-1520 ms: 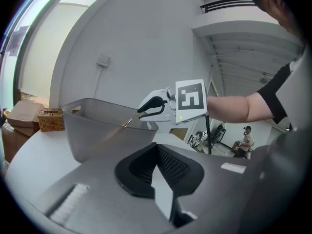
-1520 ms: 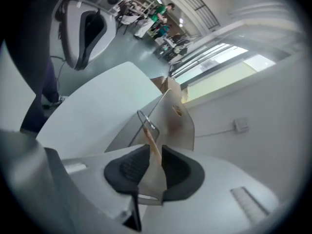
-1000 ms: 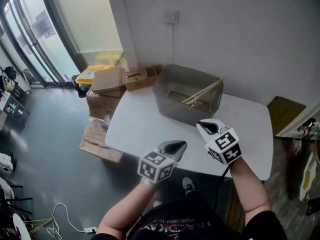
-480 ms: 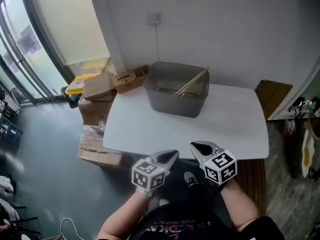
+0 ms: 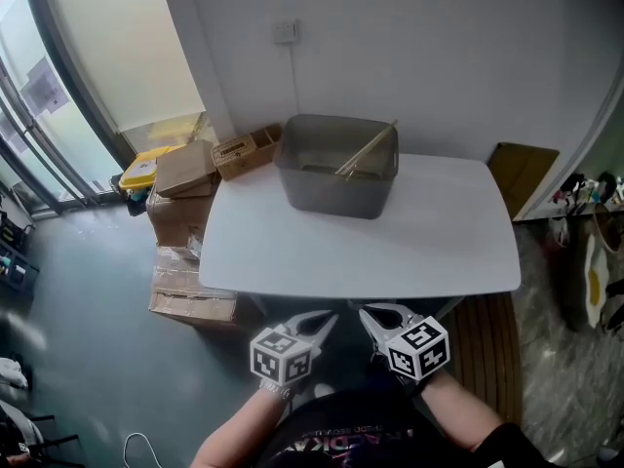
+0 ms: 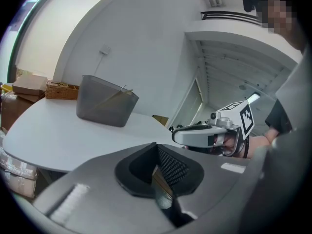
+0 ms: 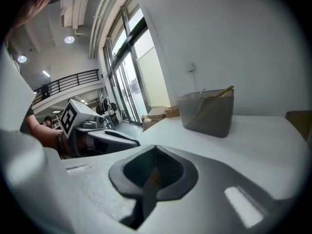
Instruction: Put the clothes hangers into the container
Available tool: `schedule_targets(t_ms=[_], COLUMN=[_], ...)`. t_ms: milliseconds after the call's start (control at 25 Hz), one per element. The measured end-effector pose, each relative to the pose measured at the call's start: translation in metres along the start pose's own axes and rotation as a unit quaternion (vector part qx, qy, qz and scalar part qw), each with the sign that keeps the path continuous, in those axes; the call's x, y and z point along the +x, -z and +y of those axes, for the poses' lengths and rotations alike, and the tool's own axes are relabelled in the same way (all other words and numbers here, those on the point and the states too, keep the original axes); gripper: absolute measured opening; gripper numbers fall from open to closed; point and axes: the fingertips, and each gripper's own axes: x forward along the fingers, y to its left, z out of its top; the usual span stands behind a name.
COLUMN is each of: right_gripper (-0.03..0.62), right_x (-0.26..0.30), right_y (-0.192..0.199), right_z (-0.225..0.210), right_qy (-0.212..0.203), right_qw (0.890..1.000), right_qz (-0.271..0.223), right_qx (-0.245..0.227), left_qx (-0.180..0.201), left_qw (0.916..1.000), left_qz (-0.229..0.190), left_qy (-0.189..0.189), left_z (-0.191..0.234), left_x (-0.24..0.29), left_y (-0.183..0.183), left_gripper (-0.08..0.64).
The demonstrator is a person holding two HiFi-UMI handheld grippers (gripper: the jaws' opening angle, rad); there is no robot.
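A grey container stands at the back of the white table, near the wall. Wooden clothes hangers lie inside it, one end poking over the rim. The container also shows in the left gripper view and in the right gripper view. Both grippers hang close to my body, below the table's front edge and far from the container. My left gripper is shut and empty. Beside it, my right gripper is also shut with nothing in it.
Cardboard boxes and a small woven crate are stacked left of the table, with more boxes on the floor. A yellow bin sits by the glass doors. Flat cardboard leans at the right wall.
Both grippers have drawn back from over the table to below its front edge, near my body. The head view has pulled away, so the container looks farther off.
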Motion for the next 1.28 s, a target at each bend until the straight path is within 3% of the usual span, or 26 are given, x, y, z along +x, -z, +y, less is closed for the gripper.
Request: schedule_targets(t_ms=[280,1280], right_gripper=[0.003,0.002], right_x=[0.002,0.007], right_y=[0.018,0.028], right_z=[0.018,0.026], right_qy=[-0.015,-0.033], right_qw=[1.0,0.999], right_qz=[0.019,0.028], right_qx=[0.015,0.019], left_qx=[-0.013,-0.004], left_qw=[0.9999,0.9999], left_qz=[0.0,-0.011], left_qy=[-0.002,-0.004], left_z=[0.003,-0.002], left_x=[-0.005,-0.004], left_y=[0.008,0.009], left_gripper=[0.006,0.006])
